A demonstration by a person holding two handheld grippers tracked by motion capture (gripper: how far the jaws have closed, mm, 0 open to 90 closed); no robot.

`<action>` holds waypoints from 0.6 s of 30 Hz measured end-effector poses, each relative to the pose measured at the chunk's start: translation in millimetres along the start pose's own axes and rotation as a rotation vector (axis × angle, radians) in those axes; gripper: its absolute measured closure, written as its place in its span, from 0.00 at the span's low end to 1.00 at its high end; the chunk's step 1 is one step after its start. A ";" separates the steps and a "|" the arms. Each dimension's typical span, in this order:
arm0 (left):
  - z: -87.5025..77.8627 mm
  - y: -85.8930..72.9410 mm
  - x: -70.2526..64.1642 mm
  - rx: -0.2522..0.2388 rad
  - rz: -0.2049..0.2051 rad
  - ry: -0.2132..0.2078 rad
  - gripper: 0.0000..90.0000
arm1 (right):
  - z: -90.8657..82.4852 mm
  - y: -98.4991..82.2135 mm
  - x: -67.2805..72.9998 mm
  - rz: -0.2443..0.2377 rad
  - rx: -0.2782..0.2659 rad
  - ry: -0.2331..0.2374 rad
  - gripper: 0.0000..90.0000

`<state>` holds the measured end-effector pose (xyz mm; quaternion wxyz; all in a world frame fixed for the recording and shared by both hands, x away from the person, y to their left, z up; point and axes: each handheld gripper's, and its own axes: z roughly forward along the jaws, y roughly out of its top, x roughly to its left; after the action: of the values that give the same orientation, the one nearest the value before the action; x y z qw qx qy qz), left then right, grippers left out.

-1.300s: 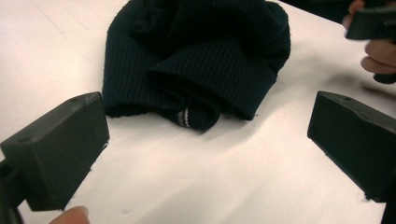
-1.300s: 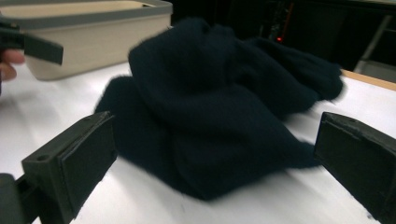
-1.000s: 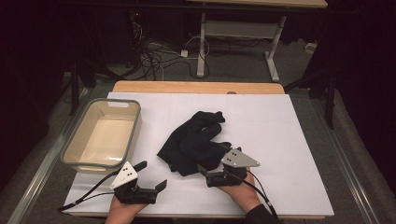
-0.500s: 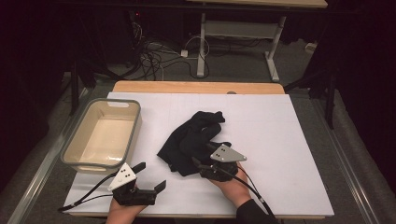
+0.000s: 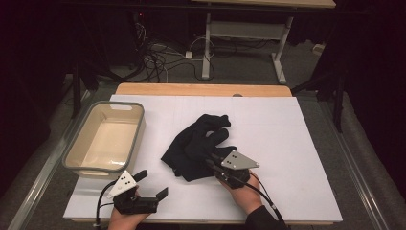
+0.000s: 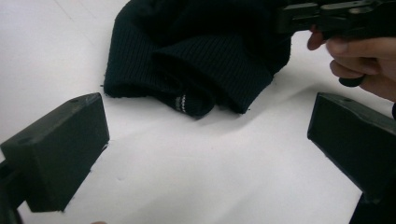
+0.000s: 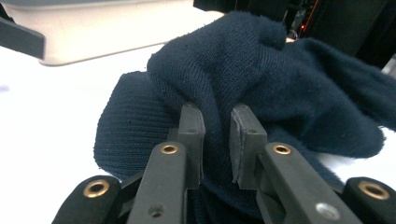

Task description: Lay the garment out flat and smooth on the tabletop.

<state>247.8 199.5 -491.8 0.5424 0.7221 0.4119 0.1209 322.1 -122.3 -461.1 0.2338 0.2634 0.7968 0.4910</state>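
Gloves, dark and knitted, lie in a loose heap near the middle of the white worktop, and a fold of that fabric is now pinched between the pads of the right claw. In the right claw's own view the two pads are seen pressed into a raised ridge of knit, with only the thickness of the cloth between them; the jaws have just been closing on it. In the high view the right claw sits at the near edge of the heap, so the gloves extend ahead of it and to its left.

The left claw is held spread wide above bare worktop, with nothing between its jaws. The ribbed cuffs are seen ahead of it, apart from both pads, and the right hand is seen ahead and to its right.

A pale bin with a grey rim stands ahead of the left claw and well to the left of the right one; it appears empty.

As a judgement, only the grasp is made. The gloves are not yet lifted off the worktop, and the carry toward the bin, if that is the goal, is left to be done, as is any part for the left claw.
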 end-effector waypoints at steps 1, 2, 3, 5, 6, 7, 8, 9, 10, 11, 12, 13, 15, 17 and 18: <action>1.9 0.6 0.0 0.006 -0.001 -0.016 0.00 | -6.3 0.1 -0.9 0.001 -0.011 -0.006 0.87; 3.3 1.6 -0.7 0.014 0.008 -0.021 0.00 | -6.3 0.1 -0.9 0.001 -0.011 -0.006 0.87; 5.7 3.6 -2.7 0.018 0.030 -0.028 0.00 | -12.5 -0.7 -2.0 0.002 -0.020 -0.011 0.87; 10.3 10.0 -7.0 0.011 0.056 -0.054 0.00 | -19.0 -2.1 -3.2 0.001 -0.028 -0.019 0.87; 10.3 10.0 -7.0 0.011 0.056 -0.054 0.00 | -19.0 -2.1 -3.2 0.001 -0.028 -0.019 0.87; 14.7 14.0 -9.5 0.006 0.065 -0.072 0.00 | -29.4 -4.2 -4.6 0.007 -0.036 -0.037 0.87; 14.7 14.0 -9.5 0.006 0.065 -0.072 0.00 | -29.4 -4.2 -4.6 0.007 -0.036 -0.037 0.87; 20.4 17.4 -11.2 0.007 0.078 -0.086 0.00 | -40.2 -6.5 -5.9 0.010 -0.041 -0.053 0.87; 20.4 17.4 -11.2 0.007 0.078 -0.086 0.00 | -40.2 -6.5 -5.9 0.010 -0.041 -0.053 0.87; 24.3 19.0 -11.6 0.004 0.080 -0.096 0.00 | -51.2 -9.5 -7.5 0.018 -0.045 -0.071 0.87; 26.5 20.0 -11.7 0.002 0.082 -0.102 0.00 | -51.2 -9.5 -7.5 0.018 -0.045 -0.071 0.87; 30.1 21.7 -11.8 0.000 0.086 -0.111 0.00 | -61.8 -12.7 -10.2 0.025 -0.047 -0.092 0.87; 36.3 25.1 -11.3 -0.011 0.099 -0.115 0.00 | -70.5 -15.8 -13.4 0.037 -0.050 -0.107 0.87; 38.3 26.7 -10.9 -0.016 0.102 -0.112 0.00 | -81.2 -19.9 -18.2 0.052 -0.049 -0.129 0.87; 39.5 27.4 -10.4 -0.022 0.103 -0.110 0.00 | -81.2 -19.9 -18.2 0.052 -0.049 -0.129 0.87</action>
<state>278.5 163.0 -479.9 0.5651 0.7421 0.3422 0.1134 280.8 -195.2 -443.9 0.2779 0.3093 0.7606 0.4986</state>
